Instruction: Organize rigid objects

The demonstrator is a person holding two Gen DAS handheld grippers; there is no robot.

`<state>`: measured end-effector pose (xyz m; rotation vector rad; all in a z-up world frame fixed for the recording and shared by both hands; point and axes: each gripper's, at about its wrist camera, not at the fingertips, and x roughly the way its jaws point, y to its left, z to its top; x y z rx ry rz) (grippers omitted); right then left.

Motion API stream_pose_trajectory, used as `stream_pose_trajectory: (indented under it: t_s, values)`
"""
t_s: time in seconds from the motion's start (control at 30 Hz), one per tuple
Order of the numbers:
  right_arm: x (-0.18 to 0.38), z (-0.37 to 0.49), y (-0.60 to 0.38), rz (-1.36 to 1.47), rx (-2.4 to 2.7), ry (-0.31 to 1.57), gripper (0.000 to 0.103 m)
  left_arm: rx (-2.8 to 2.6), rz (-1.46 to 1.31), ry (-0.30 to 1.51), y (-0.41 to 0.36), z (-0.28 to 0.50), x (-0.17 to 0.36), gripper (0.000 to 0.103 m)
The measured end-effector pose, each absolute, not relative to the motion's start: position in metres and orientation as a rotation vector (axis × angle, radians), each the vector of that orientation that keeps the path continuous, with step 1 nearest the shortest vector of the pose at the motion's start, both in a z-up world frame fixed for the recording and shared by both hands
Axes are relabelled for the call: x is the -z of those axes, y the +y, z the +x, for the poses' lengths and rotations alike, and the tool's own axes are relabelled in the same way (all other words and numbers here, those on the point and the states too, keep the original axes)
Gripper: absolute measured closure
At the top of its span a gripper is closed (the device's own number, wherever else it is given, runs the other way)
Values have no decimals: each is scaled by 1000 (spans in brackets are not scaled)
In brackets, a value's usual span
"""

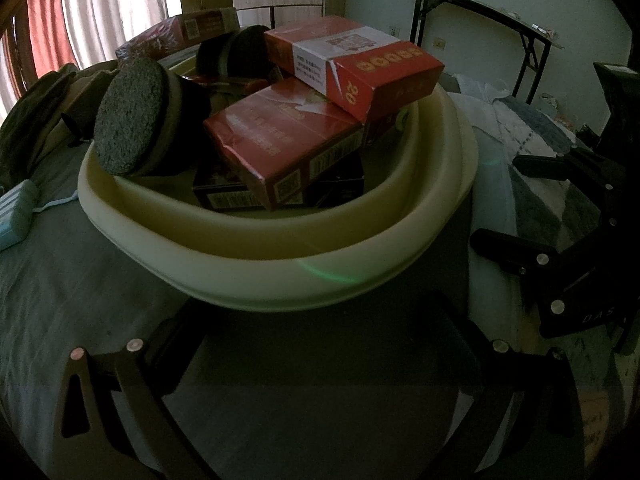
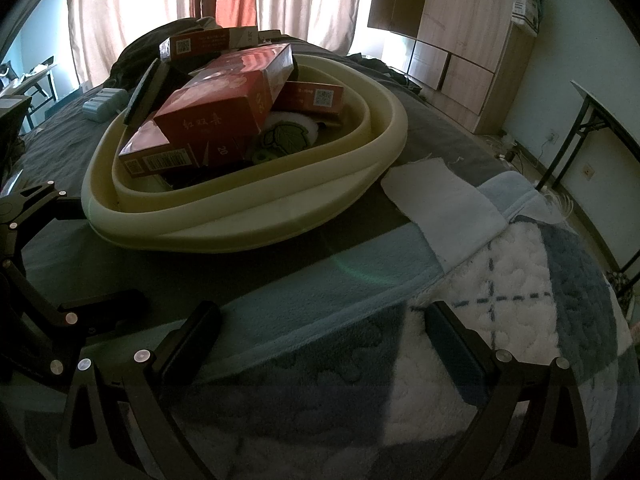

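A cream basin (image 1: 280, 268) (image 2: 240, 224) sits on a bed, piled with several red boxes (image 1: 352, 64) (image 2: 224, 104). A black box (image 1: 224, 198) lies under them. A round grey scrub pad (image 1: 132, 120) leans on the basin's left rim, and a second dark pad (image 1: 240, 52) stands behind it. A round pad with a green leaf (image 2: 284, 140) lies low inside. My left gripper (image 1: 320, 332) (image 2: 76, 252) is open just short of the basin's near rim, holding nothing. My right gripper (image 2: 320, 324) (image 1: 516, 204) is open over the blanket, to the right of the basin, also holding nothing.
A pale blue block (image 1: 16, 212) (image 2: 104, 102) lies on the grey sheet left of the basin. A white cloth (image 2: 432, 196) and a checked fleece blanket (image 2: 500, 288) cover the bed's right side. A folding table (image 1: 480, 12) and a wooden wardrobe (image 2: 460, 40) stand beyond the bed.
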<state>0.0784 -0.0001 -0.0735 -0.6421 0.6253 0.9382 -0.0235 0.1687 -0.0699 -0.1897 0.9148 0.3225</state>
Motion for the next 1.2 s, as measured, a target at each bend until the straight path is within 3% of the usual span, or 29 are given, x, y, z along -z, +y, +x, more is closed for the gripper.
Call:
stream_pose_trajectory:
  t_s: [1.2]
  values:
    - [73, 79, 0, -642, -938, 625, 0, -321, -195, 913, 171, -26, 70, 0]
